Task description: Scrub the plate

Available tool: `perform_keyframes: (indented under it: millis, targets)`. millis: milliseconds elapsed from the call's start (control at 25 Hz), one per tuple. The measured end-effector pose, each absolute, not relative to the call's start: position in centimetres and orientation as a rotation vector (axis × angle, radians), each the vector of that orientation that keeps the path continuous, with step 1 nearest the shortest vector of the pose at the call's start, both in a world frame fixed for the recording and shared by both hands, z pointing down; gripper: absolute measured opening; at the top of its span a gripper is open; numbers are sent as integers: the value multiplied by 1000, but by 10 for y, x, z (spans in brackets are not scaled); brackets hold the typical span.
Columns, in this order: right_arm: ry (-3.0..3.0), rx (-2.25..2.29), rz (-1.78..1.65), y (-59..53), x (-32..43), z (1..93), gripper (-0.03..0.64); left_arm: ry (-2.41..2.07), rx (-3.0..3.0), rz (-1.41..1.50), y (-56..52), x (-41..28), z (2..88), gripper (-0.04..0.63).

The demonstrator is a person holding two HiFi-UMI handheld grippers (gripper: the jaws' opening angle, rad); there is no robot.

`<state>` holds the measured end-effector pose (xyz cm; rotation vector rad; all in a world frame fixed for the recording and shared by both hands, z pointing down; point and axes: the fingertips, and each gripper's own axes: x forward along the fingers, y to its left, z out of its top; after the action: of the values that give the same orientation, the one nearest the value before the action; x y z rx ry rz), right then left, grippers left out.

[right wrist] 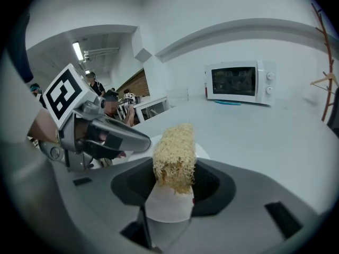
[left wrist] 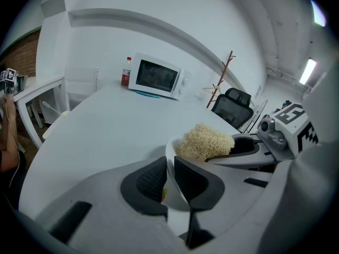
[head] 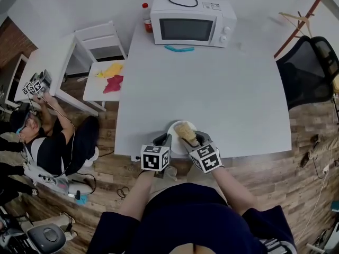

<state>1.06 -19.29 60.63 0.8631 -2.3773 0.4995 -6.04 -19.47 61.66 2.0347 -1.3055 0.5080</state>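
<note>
The left gripper (left wrist: 169, 165) has its jaws drawn narrow, with the rim of a white plate (left wrist: 170, 151) standing edge-on between the two dark pads, which pinch it from either side. The plate sits at the near edge of the white table (head: 212, 89), directly ahead of this gripper and partly beneath the other one.

The right gripper (right wrist: 175, 181) is clamped on a tan loofah scrubber (right wrist: 175, 155). The scrubber's lower part is caught between the pads and its upper part sticks out past the jaw tips. Its tip lies over the plate's face, just to the right of the left gripper's jaws. Whether the fibres actually touch the plate cannot be told. The two grippers sit close together, nearly side by side, both pointing away from the person.

Far ahead of both grippers, at the table's back edge, stands a white microwave (head: 190, 25). A bottle with a red cap (head: 146, 17) is just to its left, and a teal object (head: 179, 48) lies on the table in front of it. Well off to the left of the left gripper, a small white side table (head: 100, 91) carries a yellow cloth (head: 110, 70) and a red cloth (head: 113, 83). To the right of the right gripper, beyond the table's edge, is a black office chair (head: 310, 70).
</note>
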Motion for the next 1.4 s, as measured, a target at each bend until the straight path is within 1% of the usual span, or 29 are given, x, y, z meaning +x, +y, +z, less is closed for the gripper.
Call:
perform_keyframes:
  millis: [520, 1000, 1400]
  targets:
    - [-2424, 721, 585, -149, -1, 615, 179, -1350, 1998, 515, -198, -68, 618, 56]
    - [-2359, 678, 587, -123, 28, 632, 179, -1370, 2002, 532, -197, -68, 620, 57]
    - [-2280, 764, 559, -151, 64, 636, 179, -1363, 2026, 542, -193, -69, 617, 57]
